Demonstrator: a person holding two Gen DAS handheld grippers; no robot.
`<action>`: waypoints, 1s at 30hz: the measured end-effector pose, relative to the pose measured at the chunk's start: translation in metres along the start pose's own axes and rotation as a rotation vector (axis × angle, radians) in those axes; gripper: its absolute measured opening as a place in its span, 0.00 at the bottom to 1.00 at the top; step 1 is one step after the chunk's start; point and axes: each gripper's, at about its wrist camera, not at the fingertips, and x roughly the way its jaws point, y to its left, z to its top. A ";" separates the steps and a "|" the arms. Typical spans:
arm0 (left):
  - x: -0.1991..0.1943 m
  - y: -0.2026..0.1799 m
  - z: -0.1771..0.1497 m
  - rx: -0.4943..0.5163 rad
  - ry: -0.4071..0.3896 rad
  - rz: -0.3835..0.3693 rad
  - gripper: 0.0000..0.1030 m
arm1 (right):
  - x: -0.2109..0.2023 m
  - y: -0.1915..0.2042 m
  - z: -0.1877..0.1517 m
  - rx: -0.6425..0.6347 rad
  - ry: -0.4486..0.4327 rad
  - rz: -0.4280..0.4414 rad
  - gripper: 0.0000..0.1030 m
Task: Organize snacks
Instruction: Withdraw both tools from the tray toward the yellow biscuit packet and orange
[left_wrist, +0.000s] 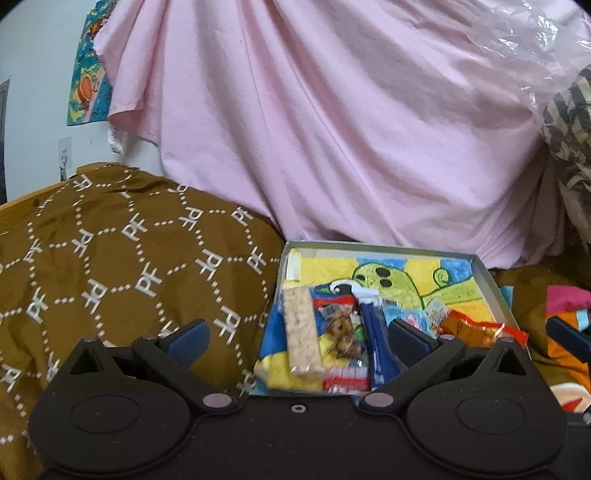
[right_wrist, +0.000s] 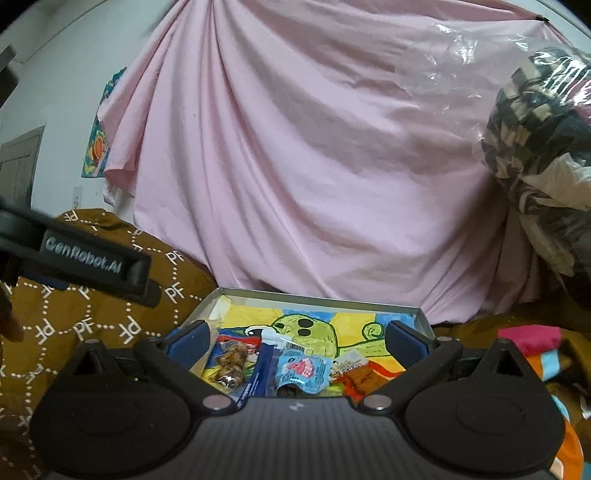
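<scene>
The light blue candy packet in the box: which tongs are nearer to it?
Right. The right tongs frame the light blue candy packet, open; the left tongs sit left of it, over the cereal bar.

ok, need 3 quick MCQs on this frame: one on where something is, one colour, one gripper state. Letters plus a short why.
1. Where does the pale cereal bar lie?
A. in the box, at the left of the snack row
B. on the brown blanket
C. between the right gripper's fingers

2. What colour is the sheet hanging behind the box?
A. green
B. pink
C. grey

3. How do the left gripper and right gripper stand?
A. both shut on snacks
B. left shut, right open
C. both open, holding nothing

Answers:
1 A, it rests inside the box, leftmost of the wrappers.
2 B, the pink sheet fills the background.
3 C, the fingers are spread wide in both views and clamp nothing.
</scene>
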 end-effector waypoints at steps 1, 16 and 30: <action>-0.005 0.002 -0.003 0.002 0.001 0.003 0.99 | -0.005 0.001 0.000 0.001 -0.001 -0.003 1.00; -0.073 0.037 -0.047 0.030 -0.016 0.035 0.99 | -0.076 0.024 -0.022 -0.015 0.009 -0.008 1.00; -0.095 0.086 -0.100 0.013 0.069 0.073 0.99 | -0.116 0.064 -0.051 -0.009 0.165 0.088 1.00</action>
